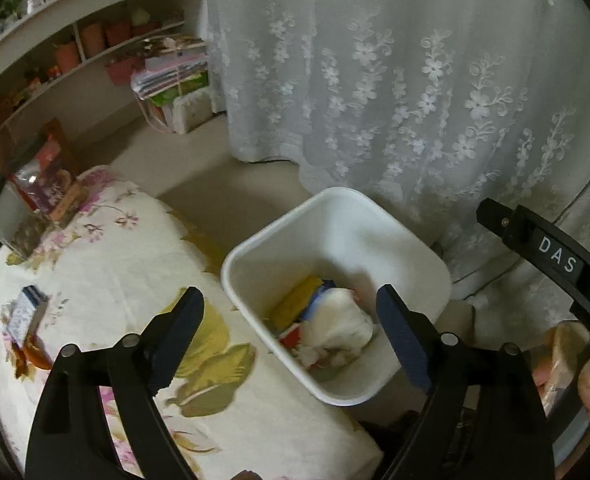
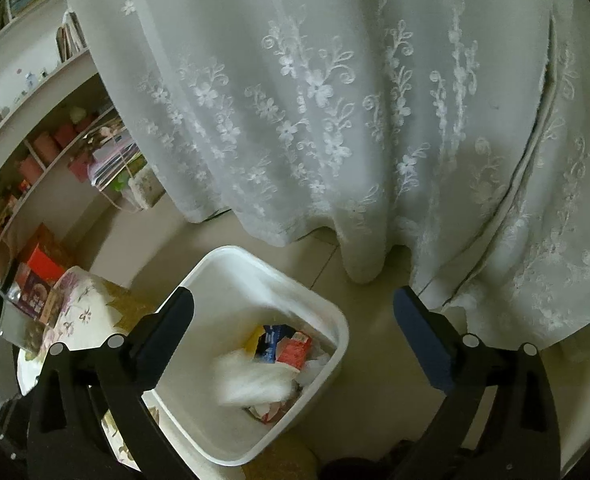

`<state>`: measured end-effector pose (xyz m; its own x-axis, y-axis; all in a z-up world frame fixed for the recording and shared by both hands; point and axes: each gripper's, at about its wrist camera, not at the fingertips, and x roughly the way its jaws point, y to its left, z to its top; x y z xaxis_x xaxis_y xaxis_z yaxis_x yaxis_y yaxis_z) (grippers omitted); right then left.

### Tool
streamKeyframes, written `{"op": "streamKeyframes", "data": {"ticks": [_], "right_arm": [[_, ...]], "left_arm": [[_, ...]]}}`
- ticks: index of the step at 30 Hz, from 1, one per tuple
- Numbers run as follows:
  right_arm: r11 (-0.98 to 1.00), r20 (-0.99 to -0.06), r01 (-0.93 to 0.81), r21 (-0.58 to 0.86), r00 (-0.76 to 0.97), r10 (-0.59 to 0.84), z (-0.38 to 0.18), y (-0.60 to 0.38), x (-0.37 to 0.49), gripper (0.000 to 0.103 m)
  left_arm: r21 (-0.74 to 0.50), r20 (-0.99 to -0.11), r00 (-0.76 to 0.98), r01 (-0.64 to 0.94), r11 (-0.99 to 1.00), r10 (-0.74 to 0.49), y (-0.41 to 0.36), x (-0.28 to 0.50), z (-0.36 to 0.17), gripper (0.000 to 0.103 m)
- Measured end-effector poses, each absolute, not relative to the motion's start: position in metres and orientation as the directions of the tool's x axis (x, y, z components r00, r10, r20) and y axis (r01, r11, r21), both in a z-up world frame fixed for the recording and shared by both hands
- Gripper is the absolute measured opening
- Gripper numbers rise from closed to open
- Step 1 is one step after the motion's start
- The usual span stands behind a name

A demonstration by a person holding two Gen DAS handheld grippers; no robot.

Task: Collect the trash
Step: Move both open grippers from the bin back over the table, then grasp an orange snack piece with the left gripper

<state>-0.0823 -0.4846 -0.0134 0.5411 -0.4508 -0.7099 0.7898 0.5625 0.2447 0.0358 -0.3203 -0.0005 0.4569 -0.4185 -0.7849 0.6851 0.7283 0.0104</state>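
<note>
Gaping empty, both grippers (image 1: 291,312) (image 2: 293,320) overhang the bin (image 1: 423,240); only the left view shows a box (image 1: 25,312); trash (image 2: 255,380) blurs.

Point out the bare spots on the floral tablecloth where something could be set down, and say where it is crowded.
The floral tablecloth is bare across its middle, between the jar and boxes at the far left corner and the white bin on the right. The small box crowds the left edge. The near stretch lies under the open left gripper.
</note>
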Motion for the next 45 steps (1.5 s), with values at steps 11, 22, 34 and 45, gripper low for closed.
{"op": "streamKeyframes", "data": {"ticks": [11,22,34,45], "right_arm": [[0.676,-0.735,0.724,0.137,0.531,-0.421,-0.022,-0.437,-0.043,0.096],[0.789,-0.77,0.609,0.082,0.541,-0.338,-0.037,-0.378,0.01,0.096],[0.857,-0.805,0.509,0.08,0.54,-0.245,-0.051,-0.329,0.054,0.096],[0.876,-0.827,0.478,0.062,0.517,-0.223,-0.064,-0.316,0.073,0.096]], "left_arm": [[0.13,-0.771,0.579,0.551,0.824,-0.266,-0.267,0.069,-0.001,0.085],[0.171,-0.818,0.568,0.395,0.903,-0.093,-0.19,0.116,-0.035,0.085],[0.232,-0.876,0.46,0.145,0.962,0.142,-0.095,0.179,-0.087,0.085],[0.144,-0.925,0.357,0.015,0.989,0.129,-0.044,0.228,-0.124,0.074]]}}
